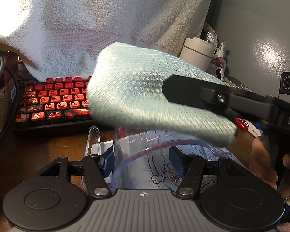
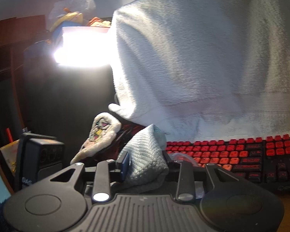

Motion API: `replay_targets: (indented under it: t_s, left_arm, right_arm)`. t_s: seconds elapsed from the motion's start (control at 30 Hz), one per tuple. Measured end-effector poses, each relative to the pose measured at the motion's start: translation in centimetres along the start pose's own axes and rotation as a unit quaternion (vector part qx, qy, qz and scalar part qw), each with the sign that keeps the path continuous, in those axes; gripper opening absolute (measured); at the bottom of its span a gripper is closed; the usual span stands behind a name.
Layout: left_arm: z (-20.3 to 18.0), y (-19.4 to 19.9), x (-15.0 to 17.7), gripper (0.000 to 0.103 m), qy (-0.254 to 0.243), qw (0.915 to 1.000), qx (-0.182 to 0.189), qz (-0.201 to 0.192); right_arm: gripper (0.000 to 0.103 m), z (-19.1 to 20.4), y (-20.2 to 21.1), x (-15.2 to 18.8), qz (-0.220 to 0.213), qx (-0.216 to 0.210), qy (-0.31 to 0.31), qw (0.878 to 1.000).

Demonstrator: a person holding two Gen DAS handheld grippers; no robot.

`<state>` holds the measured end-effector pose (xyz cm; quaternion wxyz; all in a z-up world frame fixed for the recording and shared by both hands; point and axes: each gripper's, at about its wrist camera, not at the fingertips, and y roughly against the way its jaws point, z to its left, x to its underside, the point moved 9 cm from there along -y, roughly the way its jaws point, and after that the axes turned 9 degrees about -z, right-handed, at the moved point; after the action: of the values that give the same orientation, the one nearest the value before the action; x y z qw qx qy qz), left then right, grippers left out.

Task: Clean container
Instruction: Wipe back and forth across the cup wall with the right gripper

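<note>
Clamping the clear measuring cup (image 1: 145, 154) by its wall, the left gripper (image 1: 143, 162) sits nearest the lens in the left wrist view, its blue pads (image 1: 108, 161) pressing on the plastic from either side so the cup stands upright on the brown desk (image 1: 48, 147), rim open to the top and its handle (image 1: 93, 141) off to the left of the cup. Directly above the cup's mouth hangs the pale green cloth (image 1: 145, 89), a folded wad blurred at its edges; the right gripper (image 2: 145, 166) pinches it between its jaws, and its black finger (image 1: 185, 90) comes in from the right of the cup, with the person's hand (image 1: 264, 158) on the grip to the right of the cup. So the cup lies straight below the cloth, its long axis vertical, and my judgement is that the coming move is a downward push of the cloth into the opening while the left grip steadies the wall; the right hand is the one placed to do the wiping. Beyond the cup lies a red-and-black keyboard (image 1: 56, 100), and behind that a white towel (image 1: 98, 23) drapes down. To the far right of the cup stand a white jar (image 1: 198, 52) and a pump bottle (image 1: 220, 58).
</note>
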<state>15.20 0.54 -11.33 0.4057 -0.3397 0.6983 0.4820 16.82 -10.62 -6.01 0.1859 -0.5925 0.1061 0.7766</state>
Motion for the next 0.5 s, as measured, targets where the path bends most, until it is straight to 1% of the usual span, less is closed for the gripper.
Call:
replay_targets:
  t_s: [0.13, 0.23, 0.27, 0.3, 0.33, 0.5]
  left_arm:
    - [0.0, 0.0, 0.0, 0.058, 0.000, 1.0000, 0.000, 0.000]
    - [0.0, 0.0, 0.0, 0.058, 0.000, 1.0000, 0.000, 0.000]
    - [0.0, 0.0, 0.0, 0.058, -0.001, 1.0000, 0.000, 0.000]
    - [-0.1, 0.0, 0.0, 0.058, -0.001, 1.0000, -0.001, 0.000]
    - [-0.1, 0.0, 0.1, 0.058, -0.001, 1.0000, -0.001, 0.000]
    - [-0.1, -0.1, 0.1, 0.058, -0.001, 1.0000, -0.001, 0.000]
  right_arm:
    - [0.034, 1.4, 0.0, 0.3, 0.008, -0.033, 0.007, 0.999]
    - [0.034, 1.9, 0.0, 0.4, 0.010, -0.041, 0.014, 0.999]
    - [0.034, 1.9, 0.0, 0.4, 0.010, -0.040, 0.014, 0.999]
    - [0.031, 1.7, -0.1, 0.4, 0.010, -0.037, 0.012, 0.999]
    - [0.030, 1.5, -0.1, 0.4, 0.010, -0.034, 0.010, 0.999]
    - [0.030, 0.4, -0.1, 0.1, 0.005, -0.008, 0.010, 1.000]
